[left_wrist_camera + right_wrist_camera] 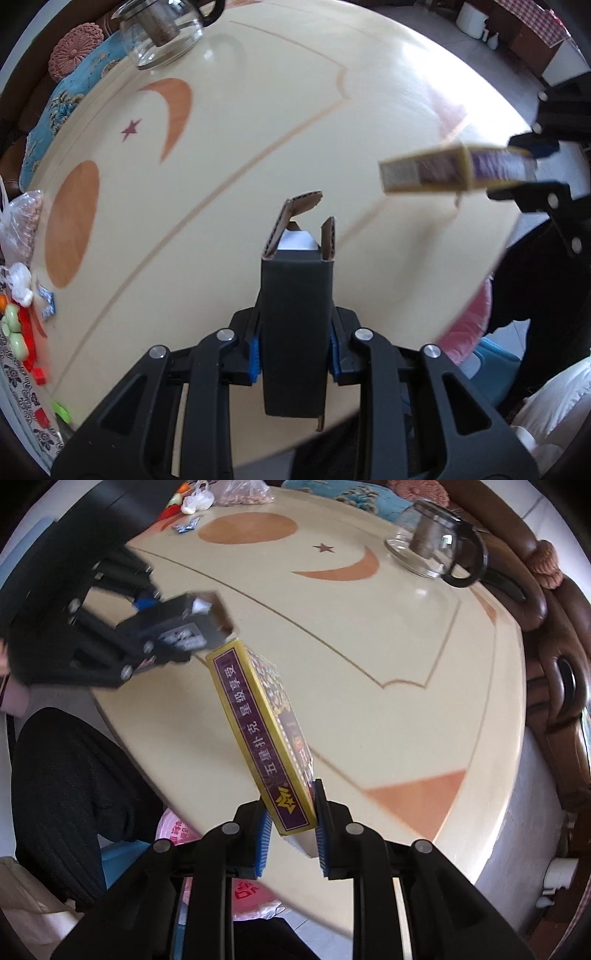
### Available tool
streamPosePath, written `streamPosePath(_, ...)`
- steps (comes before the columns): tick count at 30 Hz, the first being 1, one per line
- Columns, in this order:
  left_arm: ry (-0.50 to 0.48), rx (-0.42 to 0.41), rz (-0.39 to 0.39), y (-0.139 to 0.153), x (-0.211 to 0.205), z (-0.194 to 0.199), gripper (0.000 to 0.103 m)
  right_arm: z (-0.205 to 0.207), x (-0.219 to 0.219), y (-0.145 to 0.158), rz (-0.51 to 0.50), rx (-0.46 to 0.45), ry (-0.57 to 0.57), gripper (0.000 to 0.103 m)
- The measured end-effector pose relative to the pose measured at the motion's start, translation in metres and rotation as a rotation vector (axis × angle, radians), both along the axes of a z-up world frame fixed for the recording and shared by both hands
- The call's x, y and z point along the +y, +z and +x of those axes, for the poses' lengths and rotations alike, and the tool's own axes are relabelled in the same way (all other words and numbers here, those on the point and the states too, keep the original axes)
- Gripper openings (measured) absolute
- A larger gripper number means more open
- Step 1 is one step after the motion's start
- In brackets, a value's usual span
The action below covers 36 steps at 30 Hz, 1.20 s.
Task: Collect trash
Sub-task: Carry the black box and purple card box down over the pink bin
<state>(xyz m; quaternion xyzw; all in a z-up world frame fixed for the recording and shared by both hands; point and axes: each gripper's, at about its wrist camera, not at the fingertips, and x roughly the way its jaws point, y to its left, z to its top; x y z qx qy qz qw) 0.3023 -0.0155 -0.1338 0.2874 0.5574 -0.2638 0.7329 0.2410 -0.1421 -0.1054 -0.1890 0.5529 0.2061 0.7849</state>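
Over the cream table, our right gripper pinches a card box reading 五星扑克 星级享受; our left gripper clamps an unlabelled black carton.

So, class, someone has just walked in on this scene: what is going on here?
A person is clearing rubbish off a round table with a gripper in each hand. The left gripper is clamped on a black carton whose top flaps stand open. The right gripper is shut on a purple-and-gold playing-card box. Both boxes are held up above the tabletop. A glass teapot and some wrappers and bags at the far edge remain on the table.
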Motion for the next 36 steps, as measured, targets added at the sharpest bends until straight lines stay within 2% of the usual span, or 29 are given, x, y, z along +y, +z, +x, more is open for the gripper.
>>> streamPosePath(7, -0.055, 0.002, 0.0, 0.006, -0.006, -0.053, 0.027, -0.034, -0.002, 0.014, 0.011, -0.027, -0.02, 0.021)
streamPosePath(19, -0.097, -0.04, -0.007, 0.025, -0.002, -0.114, 0.027, -0.091, -0.002, 0.039, 0.01, -0.08, -0.02, 0.021)
streamPosePath(25, -0.115, -0.05, -0.01, 0.029, -0.003, -0.144, 0.027, -0.119, -0.002, 0.039, 0.015, -0.09, -0.016, 0.021)
streamPosePath(36, -0.141, -0.031, -0.037, 0.015, -0.013, -0.191, 0.027, -0.158, -0.008, 0.033, 0.034, -0.086, -0.032, 0.021)
